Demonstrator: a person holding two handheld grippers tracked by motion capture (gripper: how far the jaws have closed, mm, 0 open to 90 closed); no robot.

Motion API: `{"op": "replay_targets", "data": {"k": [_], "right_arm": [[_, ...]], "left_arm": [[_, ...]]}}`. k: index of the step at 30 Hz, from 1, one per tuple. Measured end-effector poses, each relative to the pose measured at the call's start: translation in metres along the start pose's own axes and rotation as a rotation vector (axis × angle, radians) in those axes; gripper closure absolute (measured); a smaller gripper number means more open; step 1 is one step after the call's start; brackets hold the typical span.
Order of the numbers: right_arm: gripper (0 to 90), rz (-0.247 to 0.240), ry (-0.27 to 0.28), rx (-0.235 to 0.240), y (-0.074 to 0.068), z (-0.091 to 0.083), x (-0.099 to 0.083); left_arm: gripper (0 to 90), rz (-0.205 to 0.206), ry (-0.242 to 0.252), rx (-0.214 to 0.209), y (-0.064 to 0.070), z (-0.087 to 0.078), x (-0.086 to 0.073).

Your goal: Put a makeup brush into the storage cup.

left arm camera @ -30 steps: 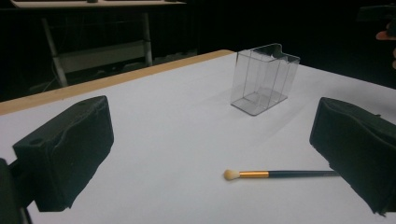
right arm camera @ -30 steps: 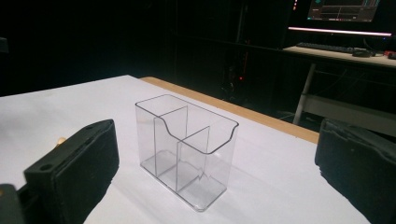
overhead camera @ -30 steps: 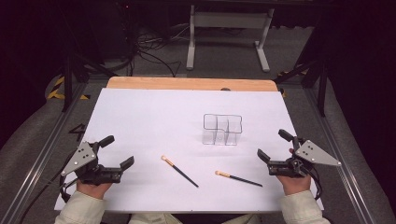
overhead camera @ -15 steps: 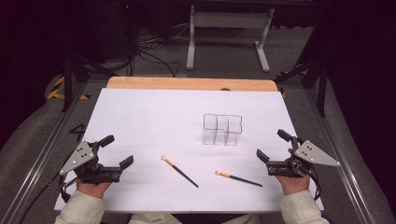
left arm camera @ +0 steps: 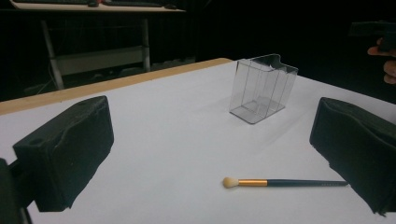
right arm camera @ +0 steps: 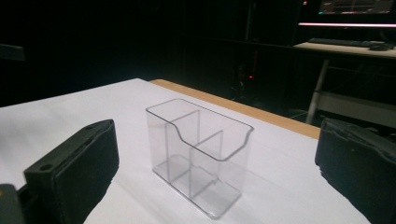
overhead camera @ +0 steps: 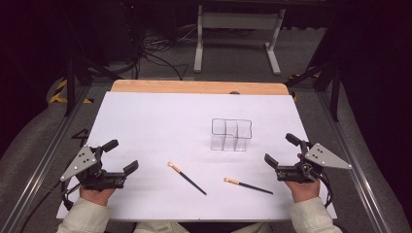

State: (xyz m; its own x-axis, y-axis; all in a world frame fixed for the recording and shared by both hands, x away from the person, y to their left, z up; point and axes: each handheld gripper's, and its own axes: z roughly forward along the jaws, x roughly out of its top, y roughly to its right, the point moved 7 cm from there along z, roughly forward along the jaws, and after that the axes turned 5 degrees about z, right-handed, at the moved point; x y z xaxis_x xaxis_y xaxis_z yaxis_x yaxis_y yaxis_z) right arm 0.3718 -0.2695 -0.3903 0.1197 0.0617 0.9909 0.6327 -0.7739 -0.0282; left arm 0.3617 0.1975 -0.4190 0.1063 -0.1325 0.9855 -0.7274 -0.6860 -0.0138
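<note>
A clear plastic organizer [overhead camera: 231,134] with dividers stands upright right of the table's middle; it appears too in the left gripper view [left arm camera: 261,88] and close up in the right gripper view [right arm camera: 200,151]. Two dark-handled makeup brushes lie flat in front of it: one [overhead camera: 186,177] near the middle, one [overhead camera: 248,185] to its right. The left gripper view shows a brush [left arm camera: 285,182] lying between its jaws' line of sight. My left gripper [overhead camera: 120,156] rests open at the near left. My right gripper [overhead camera: 281,149] rests open at the near right. Both hold nothing.
White paper [overhead camera: 160,126] covers the table, with a wooden strip [overhead camera: 194,87] at the far edge. Metal rails run along both sides. A desk frame [overhead camera: 235,34] and cables stand on the dark floor beyond.
</note>
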Motion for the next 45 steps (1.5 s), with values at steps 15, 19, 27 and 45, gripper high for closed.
{"op": "replay_targets", "data": {"k": [15, 19, 27, 45], "right_arm": [[0.1, -0.020, -0.043, 0.086, -0.038, 0.033, 0.009], [0.1, -0.033, -0.041, 0.103, -0.046, 0.039, 0.013], [0.2, -0.018, -0.045, 0.181, -0.068, 0.057, 0.013], [2.4, -0.072, -0.164, 0.177, -0.091, 0.083, 0.024]], "left_arm": [[0.2, -0.002, -0.009, -0.014, 0.001, 0.003, -0.001], [0.2, -0.005, -0.006, -0.019, 0.001, 0.003, -0.001], [0.2, 0.002, -0.012, -0.015, 0.001, 0.003, -0.002], [0.2, 0.010, -0.032, -0.013, 0.001, 0.004, -0.005]]}}
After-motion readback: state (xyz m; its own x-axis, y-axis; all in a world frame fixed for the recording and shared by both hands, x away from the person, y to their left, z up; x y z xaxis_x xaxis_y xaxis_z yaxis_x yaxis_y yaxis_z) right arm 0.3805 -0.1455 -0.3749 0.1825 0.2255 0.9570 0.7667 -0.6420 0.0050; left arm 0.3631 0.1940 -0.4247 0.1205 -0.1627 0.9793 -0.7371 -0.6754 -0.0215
